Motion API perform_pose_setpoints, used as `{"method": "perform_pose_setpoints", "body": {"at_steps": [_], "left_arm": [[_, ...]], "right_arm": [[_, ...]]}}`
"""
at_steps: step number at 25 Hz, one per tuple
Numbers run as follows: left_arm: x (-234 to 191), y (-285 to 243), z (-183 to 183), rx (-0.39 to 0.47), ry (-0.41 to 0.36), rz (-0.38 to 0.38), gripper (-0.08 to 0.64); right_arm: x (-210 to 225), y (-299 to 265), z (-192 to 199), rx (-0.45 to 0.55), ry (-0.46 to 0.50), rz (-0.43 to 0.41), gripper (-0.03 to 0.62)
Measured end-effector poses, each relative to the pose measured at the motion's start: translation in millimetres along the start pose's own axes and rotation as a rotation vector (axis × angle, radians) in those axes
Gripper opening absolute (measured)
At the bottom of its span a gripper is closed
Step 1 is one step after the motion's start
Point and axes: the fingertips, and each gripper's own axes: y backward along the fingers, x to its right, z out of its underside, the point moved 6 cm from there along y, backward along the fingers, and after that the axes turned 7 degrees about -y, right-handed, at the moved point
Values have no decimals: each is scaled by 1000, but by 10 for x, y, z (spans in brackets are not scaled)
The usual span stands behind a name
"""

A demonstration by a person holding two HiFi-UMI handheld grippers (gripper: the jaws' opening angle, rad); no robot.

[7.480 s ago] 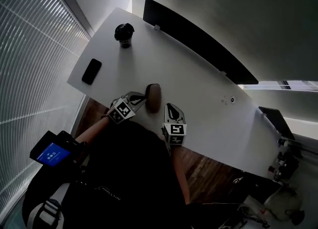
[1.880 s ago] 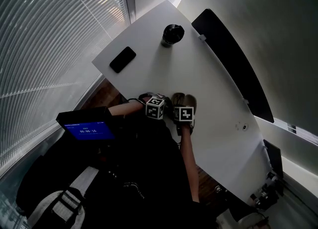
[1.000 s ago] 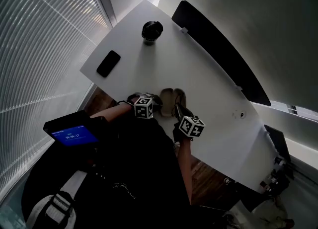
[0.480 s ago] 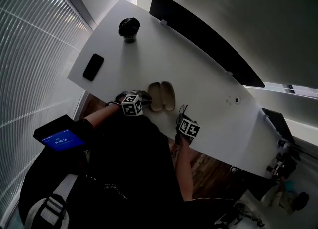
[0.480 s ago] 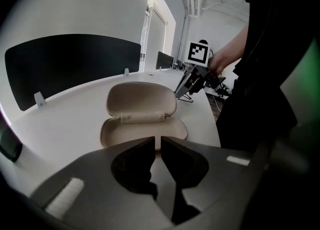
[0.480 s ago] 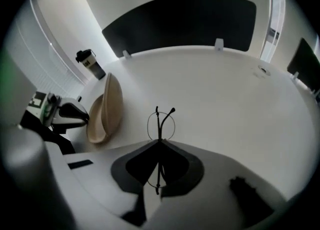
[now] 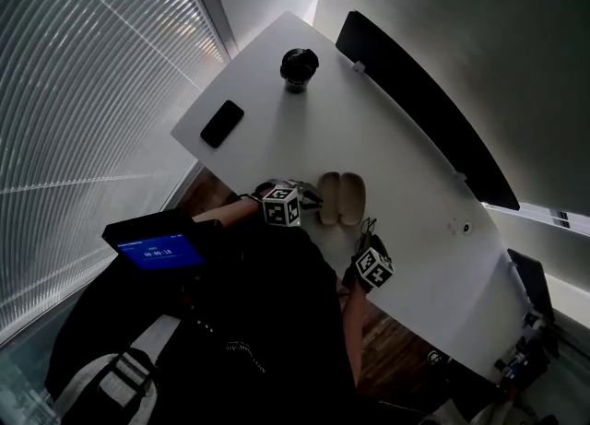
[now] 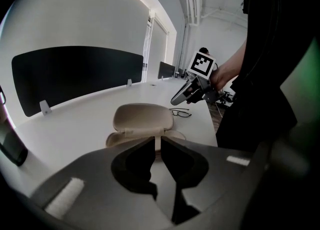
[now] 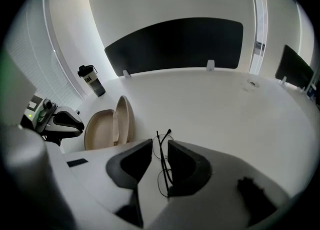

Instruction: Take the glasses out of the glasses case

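Beside the glasses case [image 7: 342,198], on the table [image 7: 396,156] | my right claw [image 9: 160,149] has just been opening, glasses [image 8: 181,113] loose between its jaws | left claw [image 8: 158,146] clamps the case rim | risk: pulling away crooked snags a temple, dragging them.

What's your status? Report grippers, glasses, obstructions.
Left gripper shut on glasses case, lid open. Right gripper jaws just opening, glasses on table between them, out of case. Nothing in the way.
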Motion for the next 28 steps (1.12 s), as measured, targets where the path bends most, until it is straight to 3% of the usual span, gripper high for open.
{"method": "perform_pose_setpoints", "body": {"at_steps": [3, 5, 10, 14, 17, 23, 28], "left_arm": [[-73, 137, -21, 34, 14, -22, 44], [-131, 223, -32, 65, 41, -46, 44], [-126, 411, -234, 146, 88, -108, 43], [-20, 545, -340, 175, 128, -169, 35], [-7, 561, -293, 144, 177, -197, 32], [102, 404, -290, 99, 192, -199, 25], [236, 255, -387, 69, 201, -180, 20]], "right_arm": [[-166, 100, -85, 113, -3, -34, 97], [-300, 203, -157, 198, 0, -74, 15], [-545, 510, -237, 351, 43, -219, 8], [-692, 644, -173, 374, 64, -342, 8], [-748, 632, -104, 364, 96, -386, 8], [-567, 658, -1, 363, 75, -422, 8], [-241, 716, 10, 374, 47, -399, 8]]}}
